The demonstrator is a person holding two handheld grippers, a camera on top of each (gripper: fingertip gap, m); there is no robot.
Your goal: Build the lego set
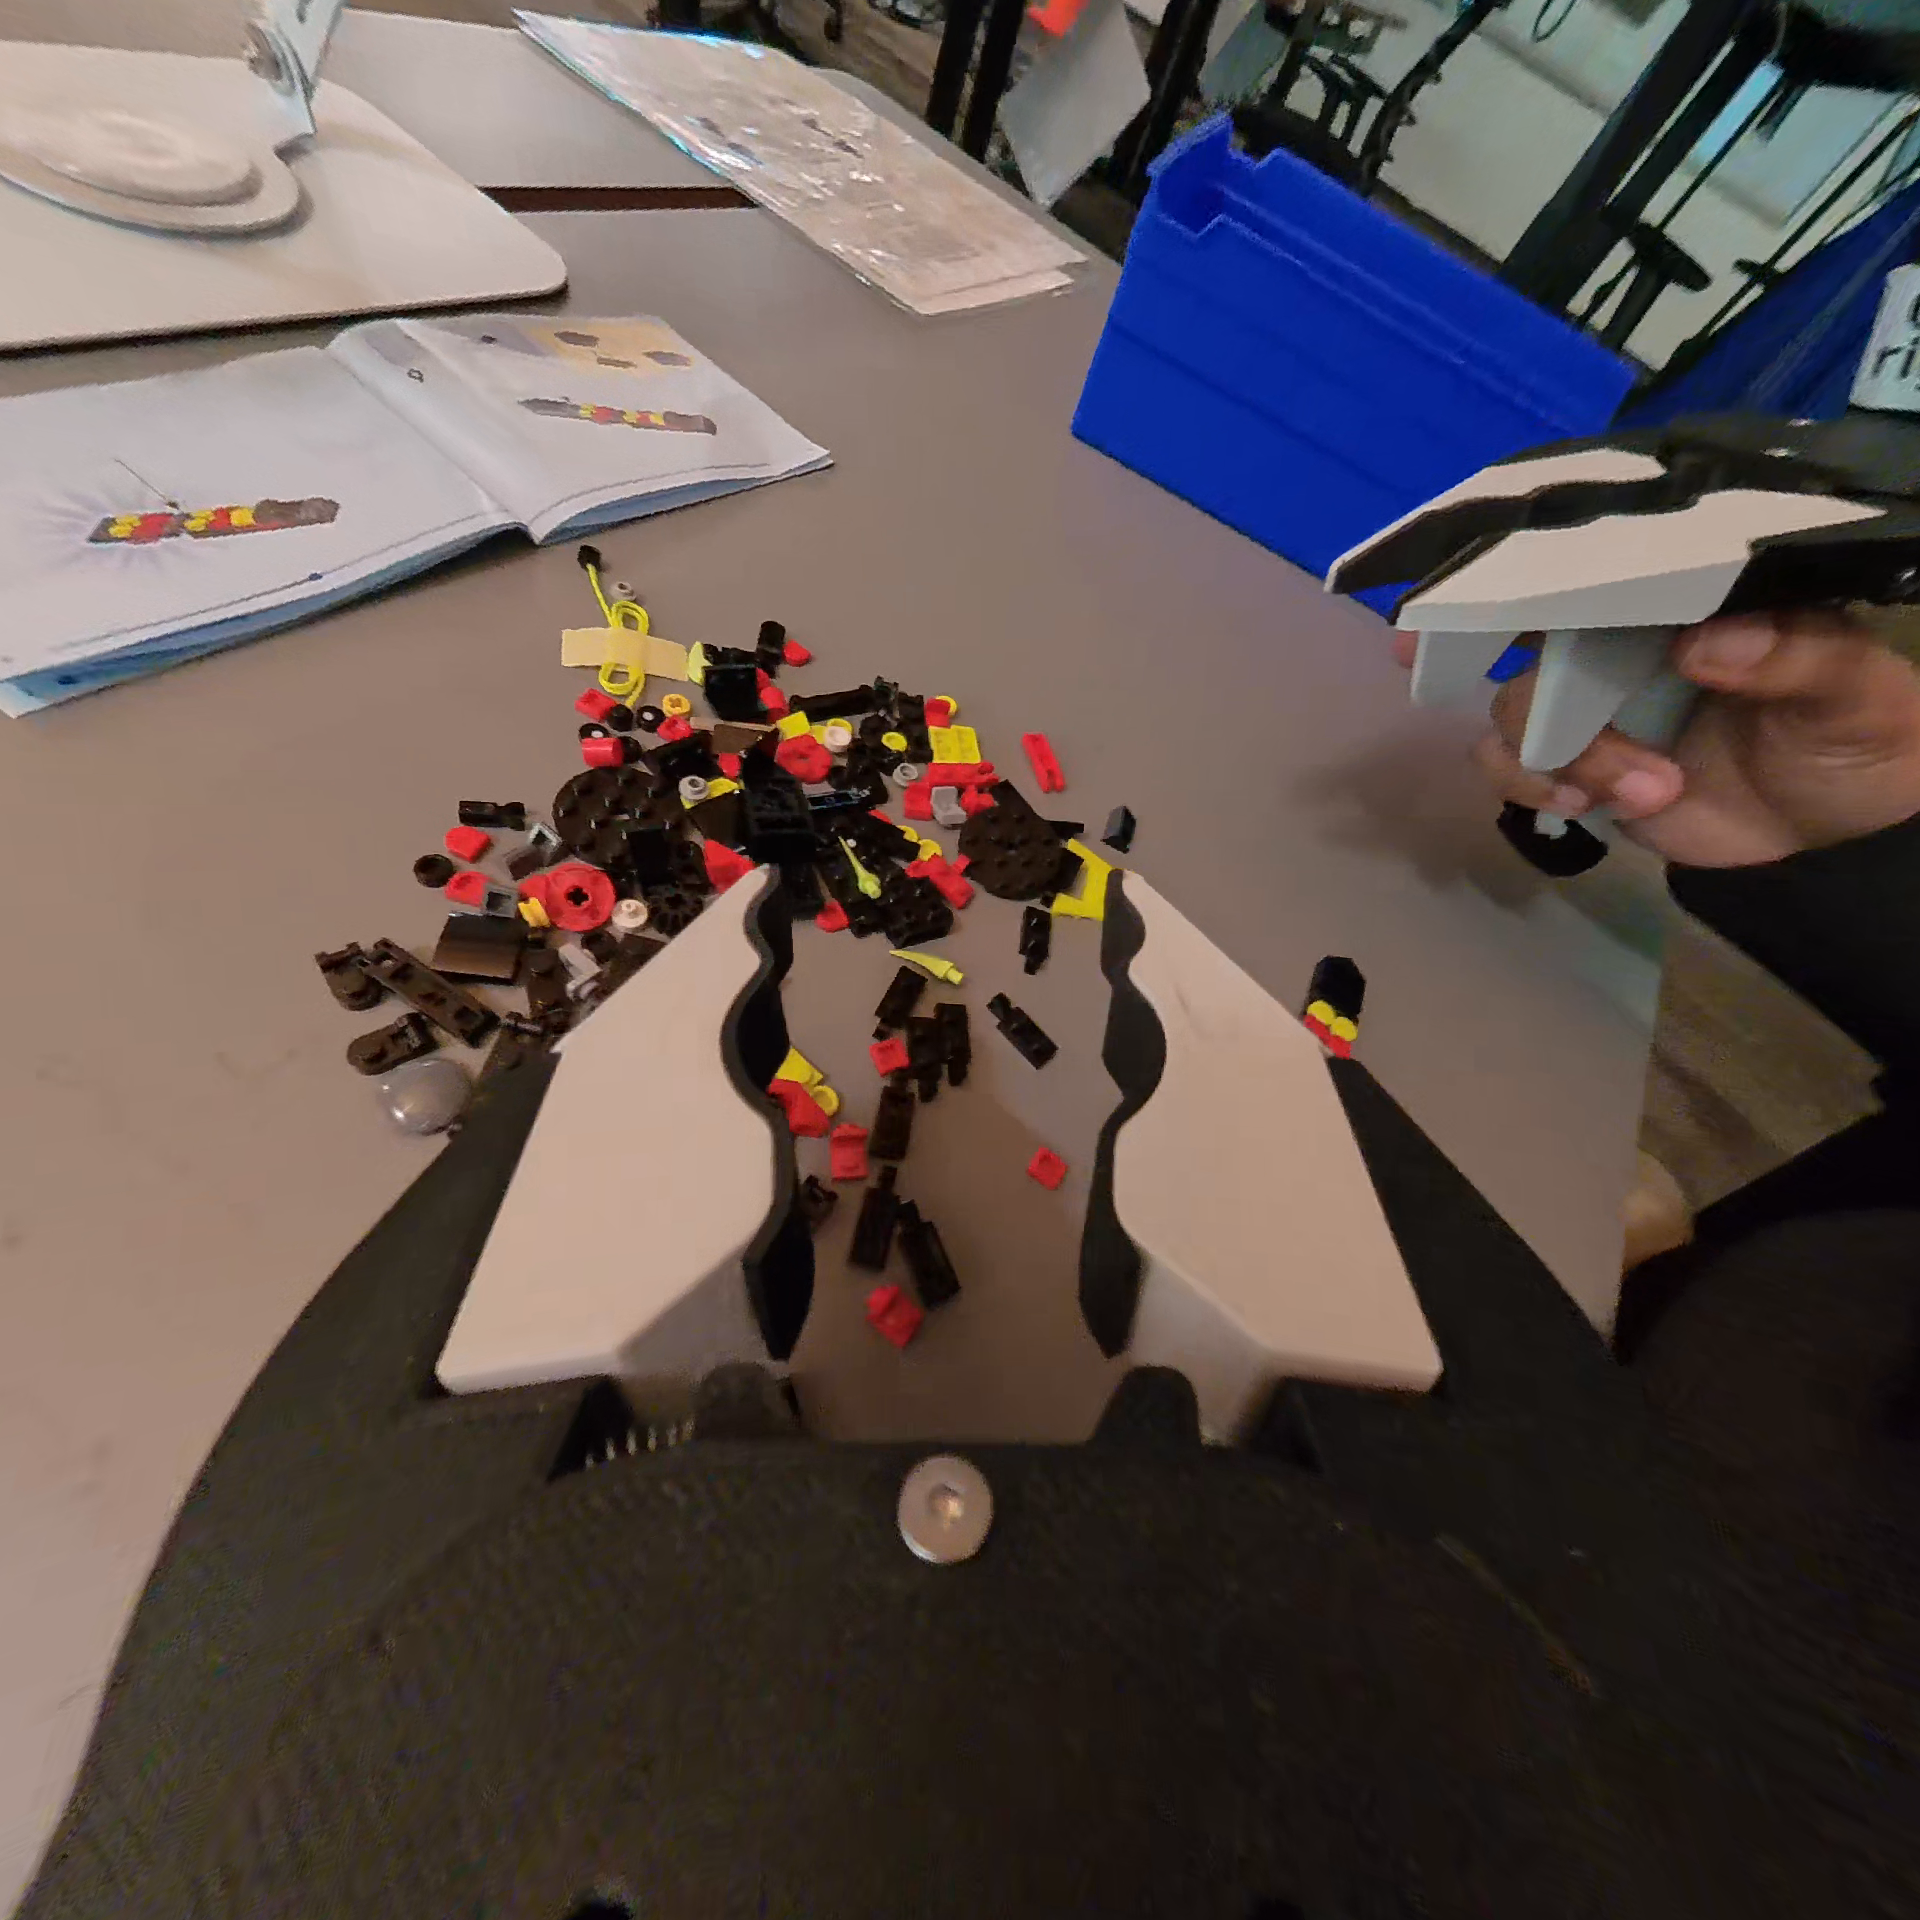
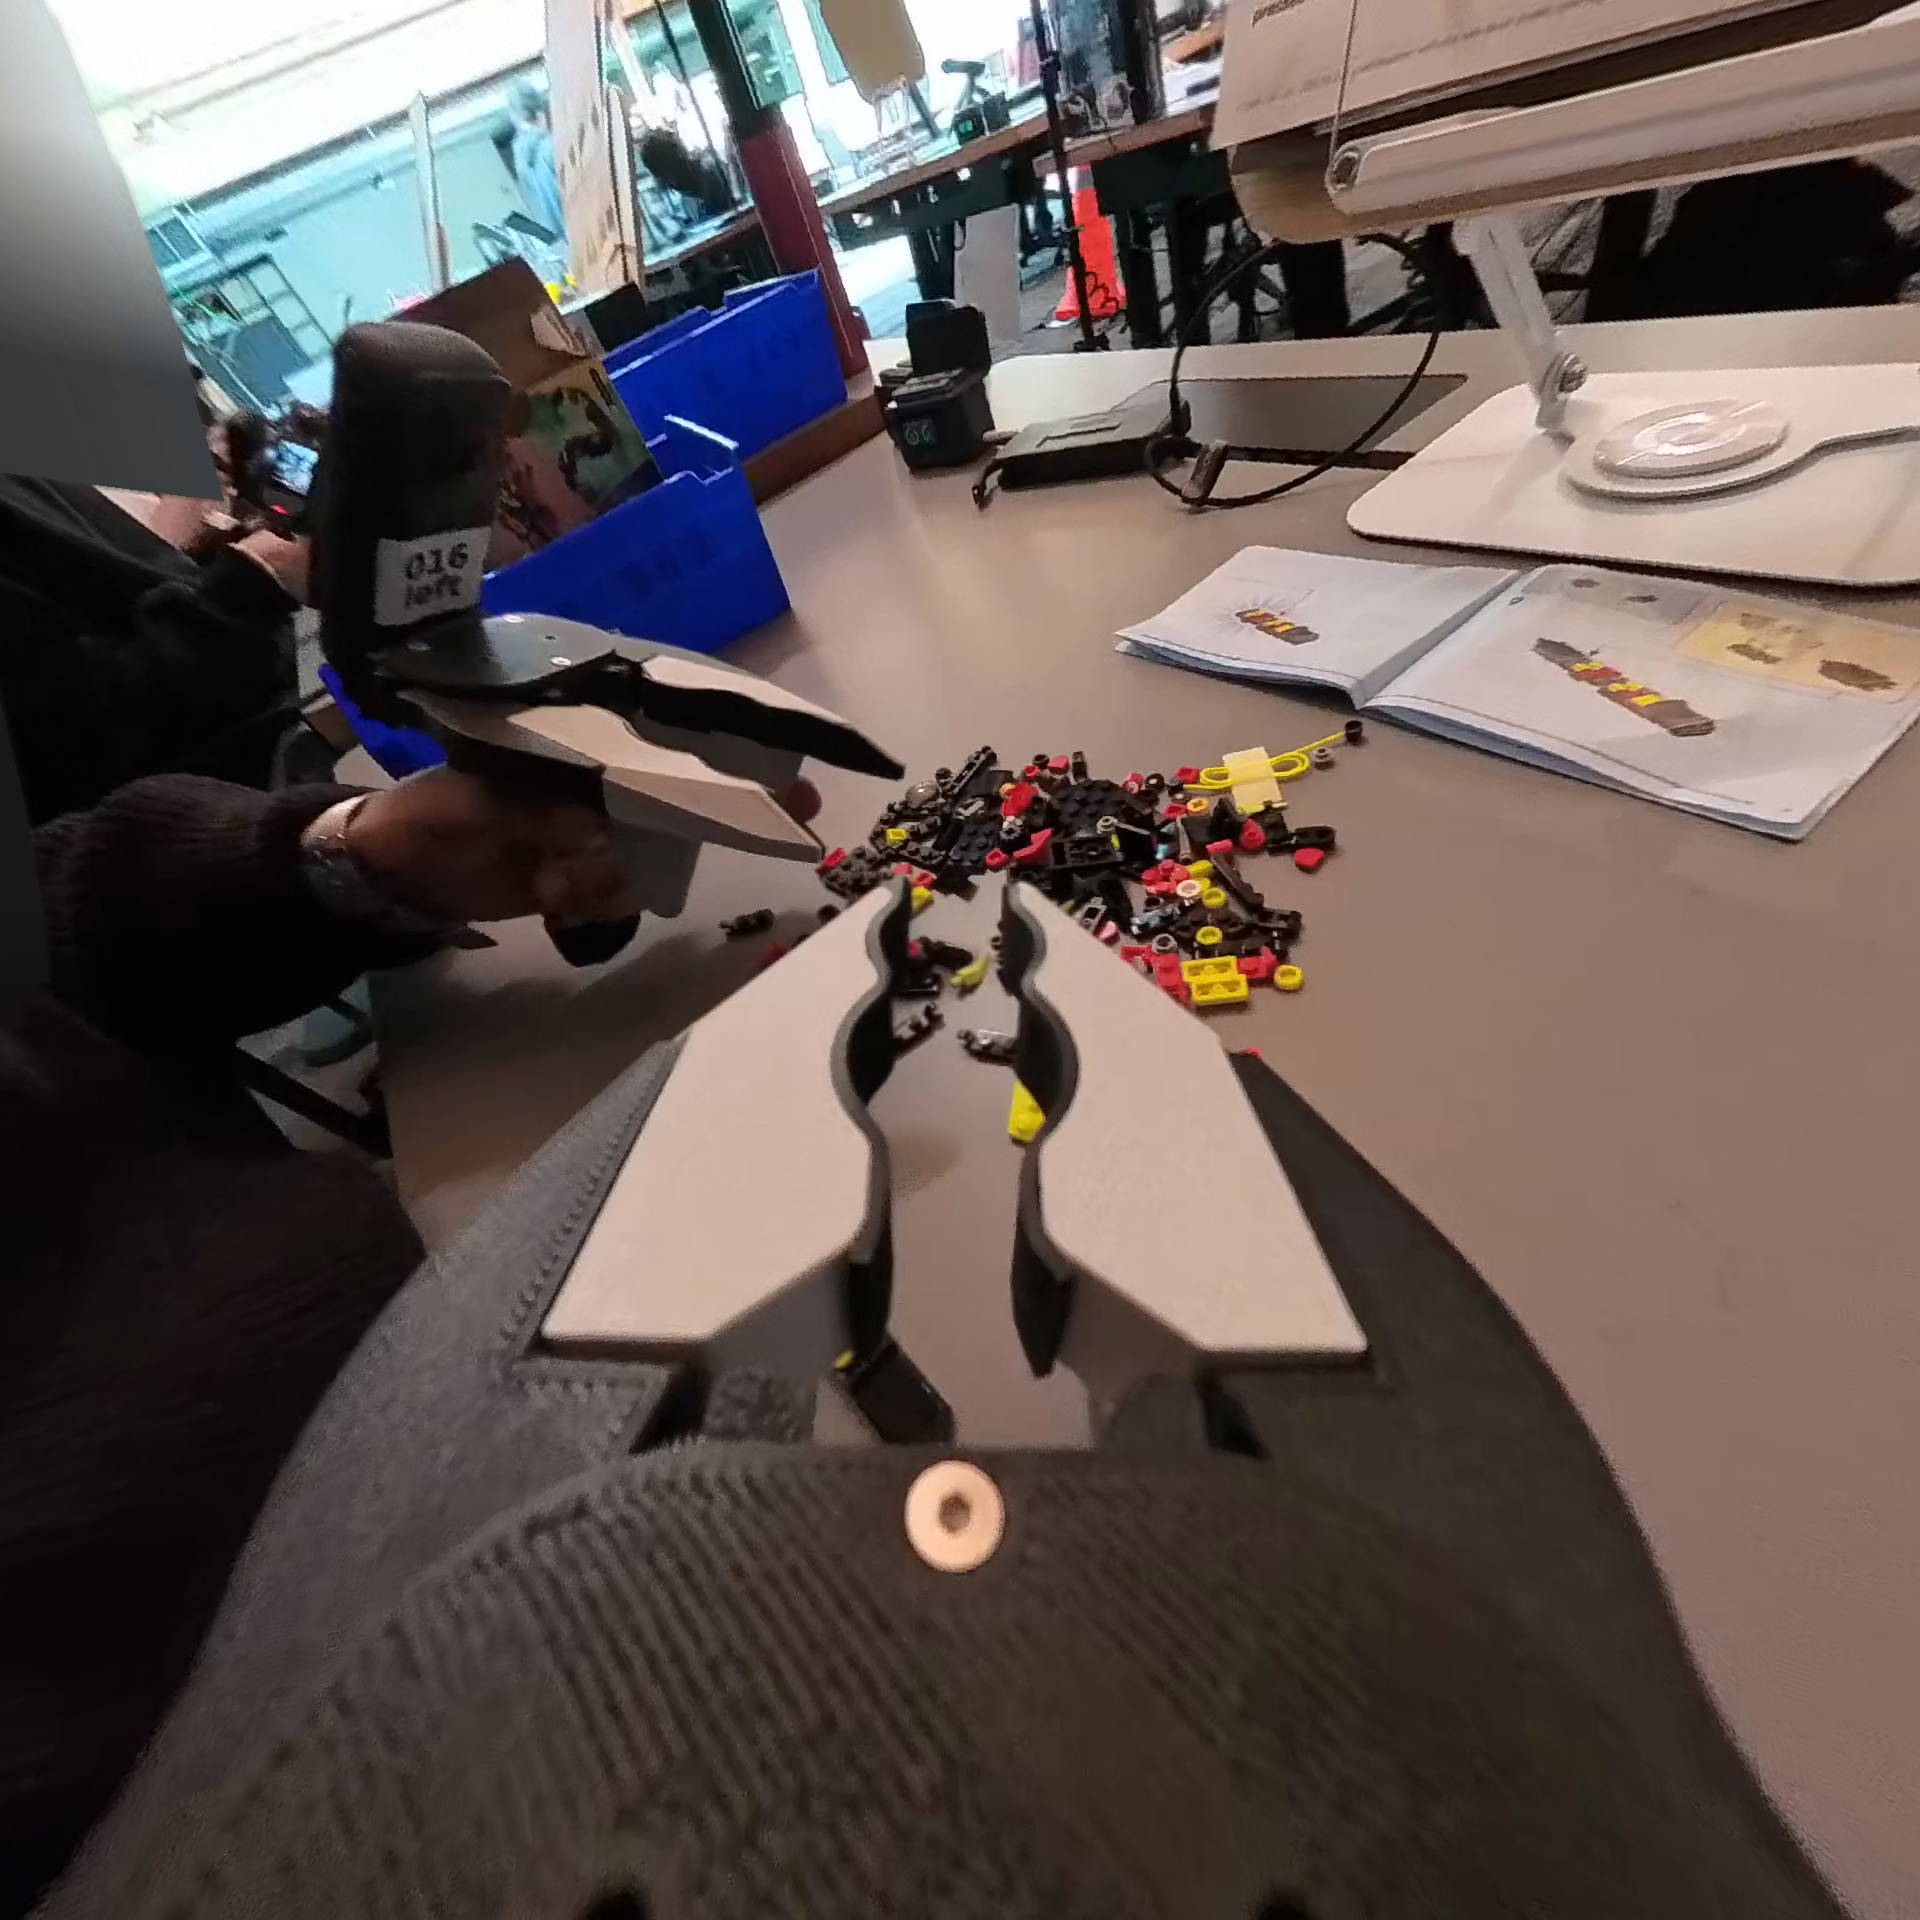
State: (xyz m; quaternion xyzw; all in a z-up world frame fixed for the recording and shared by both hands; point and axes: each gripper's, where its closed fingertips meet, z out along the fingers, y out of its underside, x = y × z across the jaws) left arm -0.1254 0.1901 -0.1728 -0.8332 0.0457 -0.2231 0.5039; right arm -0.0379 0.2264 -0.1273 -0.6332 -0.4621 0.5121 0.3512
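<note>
The building looks to be at a very early stage. Almost all the pieces lie loose in one pile [image 1: 769,831] on the grey table [image 1: 1195,644], black, red and yellow ones mixed together, with some scattered toward the near edge. The only part that seems already joined is a small stack [image 1: 1333,1003] of black, yellow and red pieces; it stands just beside the outer side of the left gripper's right finger. It is too small to tell how many pieces it has.

The left gripper [image 1: 940,883] hangs over the near part of the pile with its jaws wide apart and nothing between them. The right gripper [image 2: 951,899] is above the table at the other side of the pile; its jaws are narrow but not closed, and they hold nothing. In the right wrist view a yellow piece [image 2: 1023,1117] lies on the table below the gap.

The open booklet [image 1: 395,468] lies beyond the pile and shows a long bar of black, red and yellow. A blue bin [image 1: 1330,374] stands near the table's far edge.

In my judgement, nearly everything is left: to choose the next piece, to pick it up, and to press it on the small stack.
</note>
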